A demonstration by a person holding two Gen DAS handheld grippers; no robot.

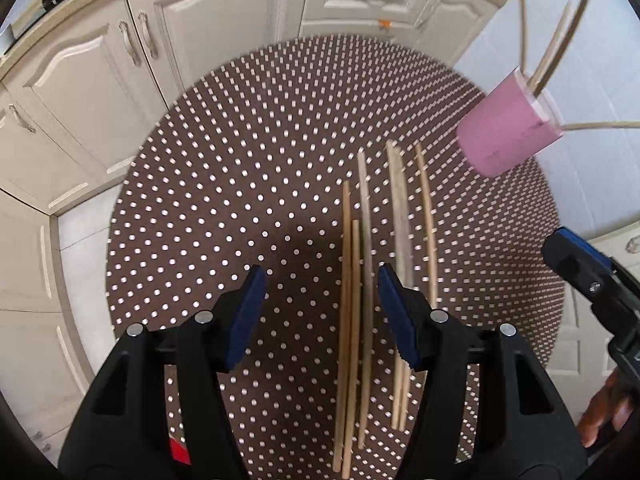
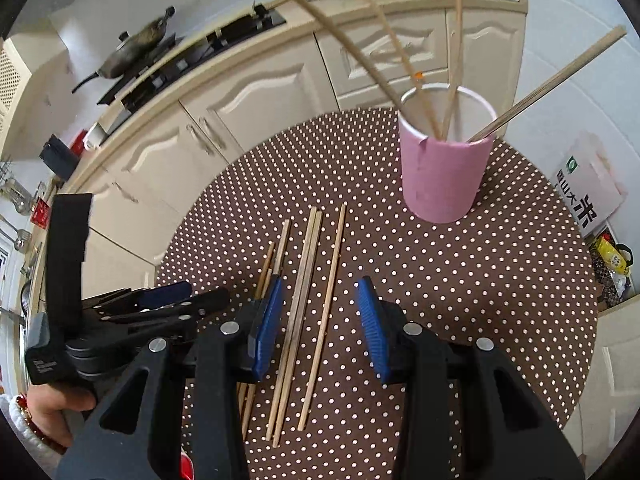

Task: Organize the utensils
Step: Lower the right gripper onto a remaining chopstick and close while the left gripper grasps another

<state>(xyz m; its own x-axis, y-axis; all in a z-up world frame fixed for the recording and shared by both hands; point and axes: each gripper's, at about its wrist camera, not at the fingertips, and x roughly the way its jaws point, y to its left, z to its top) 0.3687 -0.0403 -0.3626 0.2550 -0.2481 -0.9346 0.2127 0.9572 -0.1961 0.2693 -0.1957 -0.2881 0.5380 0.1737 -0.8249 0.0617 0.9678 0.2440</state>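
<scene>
Both tools, left tool (image 1: 320,312) and right tool (image 2: 320,328), hang with jaws apart and empty over the loose chopsticks (image 2: 308,304) lying just below on the tabletop (image 2: 480,300), so I'd pinch these light, stiff, roll-prone sticks mid-length, pink cup (image 2: 444,172) ahead.

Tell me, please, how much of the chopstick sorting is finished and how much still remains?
Done: several wooden chopsticks already stand in the pink cylindrical cup. In hand: nothing; the left claw and right claw are both open above the row of loose wooden chopsticks on the brown polka-dot tablecloth. Left: that row, about five or six sticks, must still go into the cup.
</scene>
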